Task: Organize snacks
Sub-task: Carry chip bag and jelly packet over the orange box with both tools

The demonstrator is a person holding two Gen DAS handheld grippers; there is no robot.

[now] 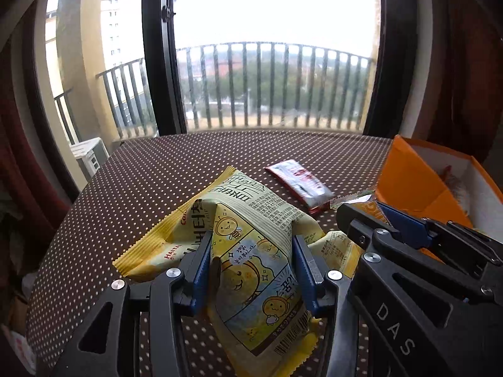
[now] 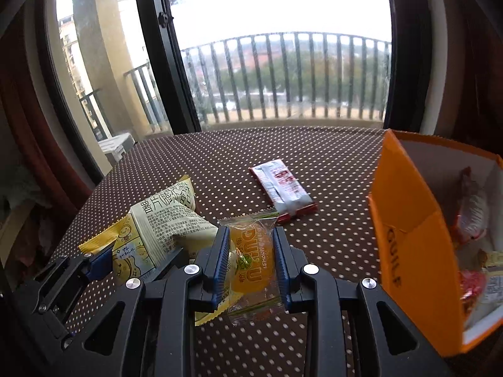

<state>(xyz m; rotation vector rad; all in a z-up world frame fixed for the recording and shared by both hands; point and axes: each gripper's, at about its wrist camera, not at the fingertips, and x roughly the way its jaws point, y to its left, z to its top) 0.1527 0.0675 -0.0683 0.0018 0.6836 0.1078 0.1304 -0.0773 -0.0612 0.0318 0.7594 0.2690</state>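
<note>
My left gripper (image 1: 251, 248) is shut on a yellow chip bag (image 1: 251, 270) with cartoon bees, held above the polka-dot table (image 1: 157, 176). The same chip bag (image 2: 157, 235) shows at the left of the right wrist view, with the left gripper (image 2: 94, 267) on it. My right gripper (image 2: 250, 248) is shut on a clear packet with an orange lemon jelly (image 2: 251, 267). In the left wrist view the right gripper (image 1: 355, 212) reaches in from the right with the jelly packet (image 1: 361, 201). A red and white snack bar (image 2: 283, 188) (image 1: 301, 185) lies flat on the table beyond both.
An open orange box (image 2: 408, 235) (image 1: 408, 182) stands at the right with several wrapped snacks inside. A window and balcony railing lie behind the table's far edge. Dark red curtains hang at both sides.
</note>
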